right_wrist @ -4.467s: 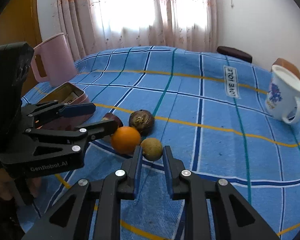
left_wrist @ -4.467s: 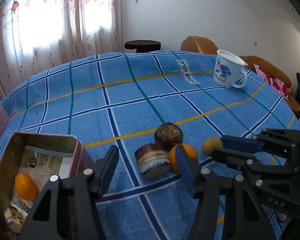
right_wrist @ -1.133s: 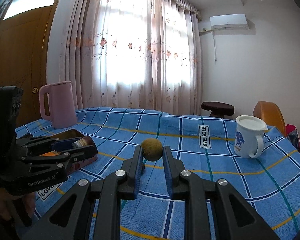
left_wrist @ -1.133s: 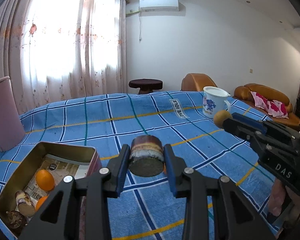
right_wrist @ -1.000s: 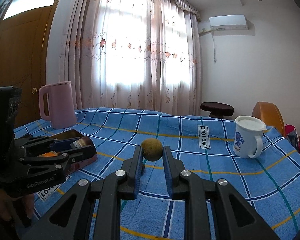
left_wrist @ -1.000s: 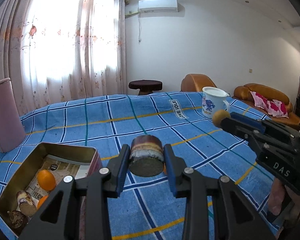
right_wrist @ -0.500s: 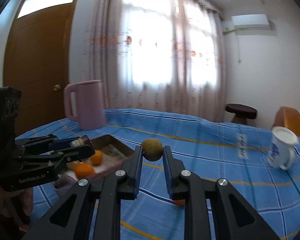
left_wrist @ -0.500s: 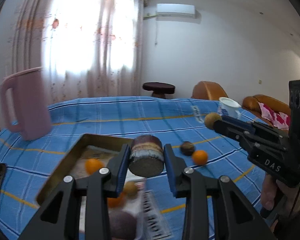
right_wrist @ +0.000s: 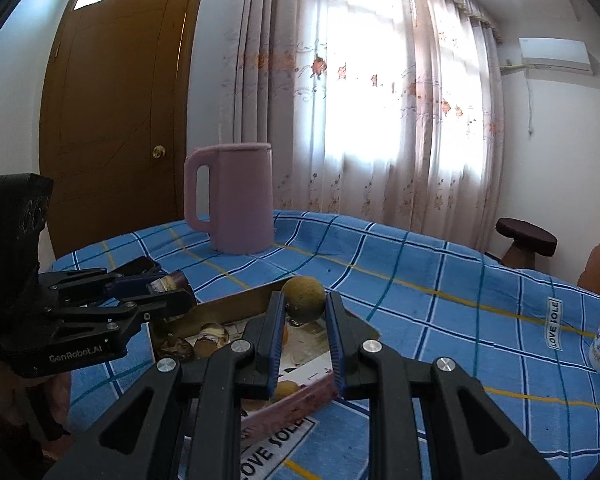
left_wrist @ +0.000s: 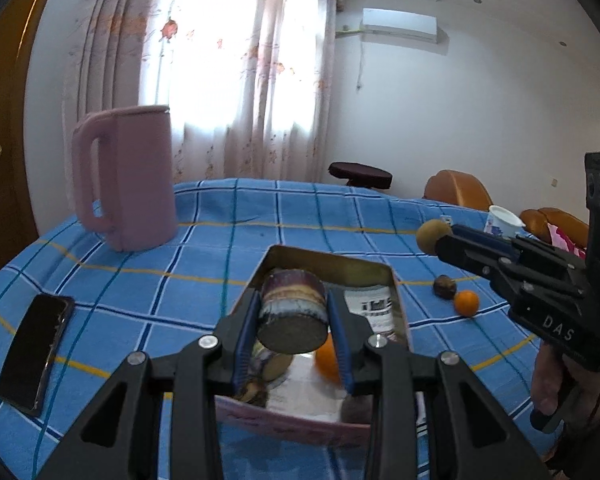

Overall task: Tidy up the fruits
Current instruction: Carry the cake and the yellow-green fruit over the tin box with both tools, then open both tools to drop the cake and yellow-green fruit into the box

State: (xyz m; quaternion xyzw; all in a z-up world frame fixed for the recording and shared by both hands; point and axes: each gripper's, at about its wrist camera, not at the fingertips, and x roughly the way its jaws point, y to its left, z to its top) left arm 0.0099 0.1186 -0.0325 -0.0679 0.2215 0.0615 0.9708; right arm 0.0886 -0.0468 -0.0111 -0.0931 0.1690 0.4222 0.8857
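Note:
My left gripper point(left_wrist: 294, 332) is shut on a cut chunk of purple sugarcane point(left_wrist: 293, 312) and holds it above the open metal tin point(left_wrist: 328, 258). The tin holds an orange point(left_wrist: 327, 358) and several other fruits. My right gripper point(right_wrist: 303, 322) is shut on a small round brownish-green fruit point(right_wrist: 303, 298) above the tin's point(right_wrist: 236, 306) near rim. In the left wrist view that gripper point(left_wrist: 436, 240) comes in from the right with the fruit point(left_wrist: 431, 236). A dark round fruit point(left_wrist: 445, 287) and an orange point(left_wrist: 466, 303) lie on the cloth right of the tin.
A tall pink jug point(left_wrist: 128, 176) stands behind the tin on the blue checked cloth point(left_wrist: 204, 264). A black phone point(left_wrist: 34, 354) lies at the left. A white mug point(left_wrist: 504, 222) sits far right. A stool point(left_wrist: 360, 172) and armchairs stand beyond the table.
Both grippers have swung left with their fruit to above the tin. The jug and the phone have come into view; the loose fruits now lie off to the right.

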